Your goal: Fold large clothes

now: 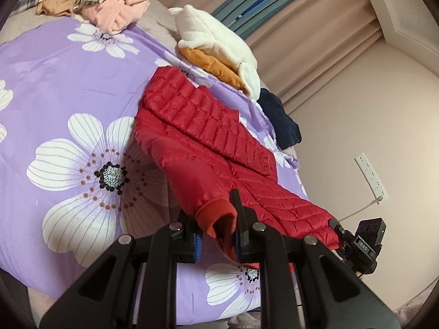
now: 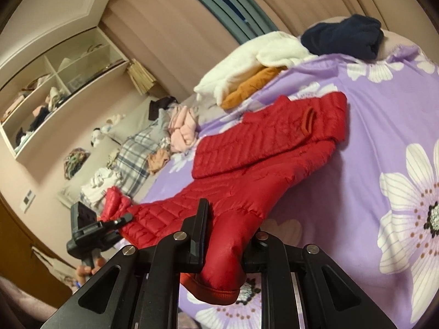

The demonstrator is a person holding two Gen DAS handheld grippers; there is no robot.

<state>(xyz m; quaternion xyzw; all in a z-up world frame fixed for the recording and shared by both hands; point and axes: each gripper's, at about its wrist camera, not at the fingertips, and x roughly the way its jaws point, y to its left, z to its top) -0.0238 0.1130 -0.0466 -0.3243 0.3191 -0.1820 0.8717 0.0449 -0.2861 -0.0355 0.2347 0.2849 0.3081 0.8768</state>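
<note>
A red quilted puffer jacket [image 1: 219, 142] lies on the purple flowered bedspread [image 1: 68, 82], one sleeve folded across its body. My left gripper [image 1: 216, 219] is shut on the ribbed cuff [image 1: 216, 216] of the near sleeve. The other gripper [image 1: 356, 244] shows at the lower right, holding the jacket's hem edge. In the right wrist view the jacket [image 2: 274, 148] stretches away, and my right gripper [image 2: 227, 235] is shut on red jacket fabric [image 2: 225, 257]. The other gripper [image 2: 90, 227] shows at the left, pinching the jacket's edge.
A white fleece over an orange garment [image 1: 219, 46], a navy garment [image 1: 279, 120] and pink clothes [image 1: 120, 8] lie at the bed's far edge. Curtains, a wall socket [image 1: 370, 175] and open shelves [image 2: 55, 82] surround the bed.
</note>
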